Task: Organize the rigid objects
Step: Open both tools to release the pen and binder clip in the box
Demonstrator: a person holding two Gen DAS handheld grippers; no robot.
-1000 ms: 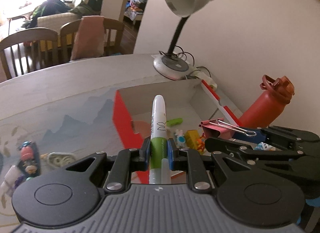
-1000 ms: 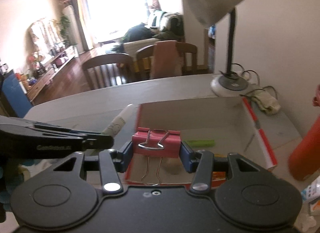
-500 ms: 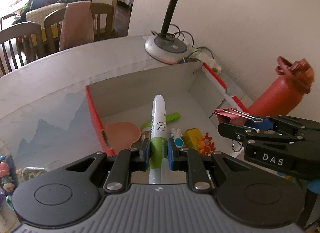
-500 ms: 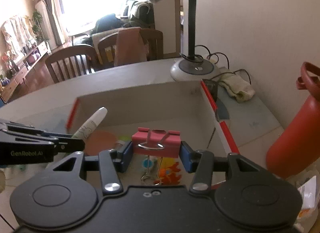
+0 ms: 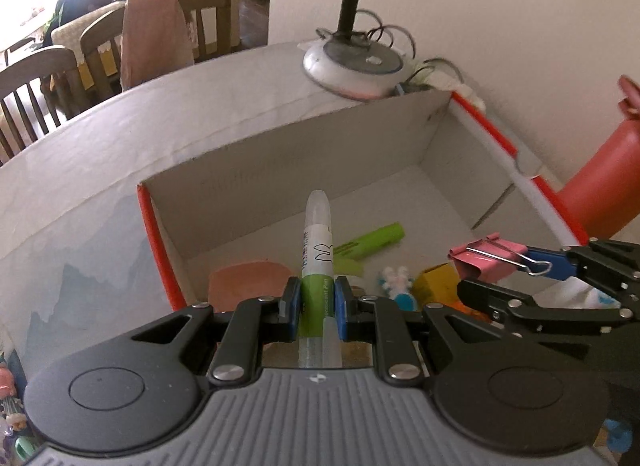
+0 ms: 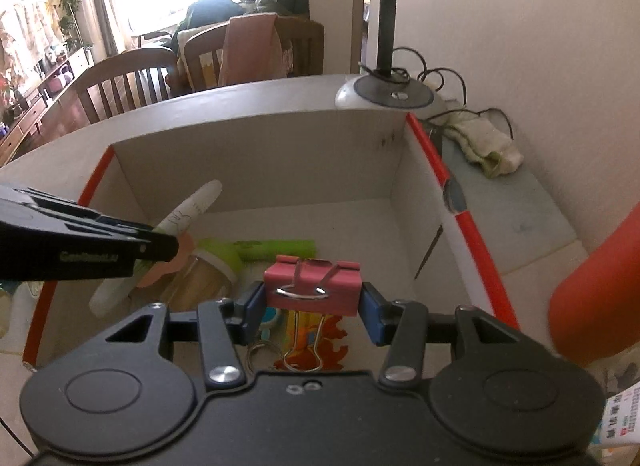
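over the open box [image 6: 256,153], left tool [image 5: 318,308] clamps a green pen [image 5: 316,250] and right tool [image 6: 312,306] pinches a pink binder clip [image 6: 312,286].

Marker [image 5: 317,266], between the left fingers [image 5: 291,308]: white barrel, green band, clear cap; pads blue. Binder clip [image 6: 312,287], between the right fingers [image 6: 372,318]: pink body, silver wire handles. Box [image 6: 448,189] ahead of both: white-grey inside, red rim. In it, beyond the fingers: lime-green highlighter [image 5: 370,242], salmon-pink disc [image 5: 248,278], yellow block [image 5: 434,286]. Bottle [image 5: 596,193], right of the fingers: orange-red.
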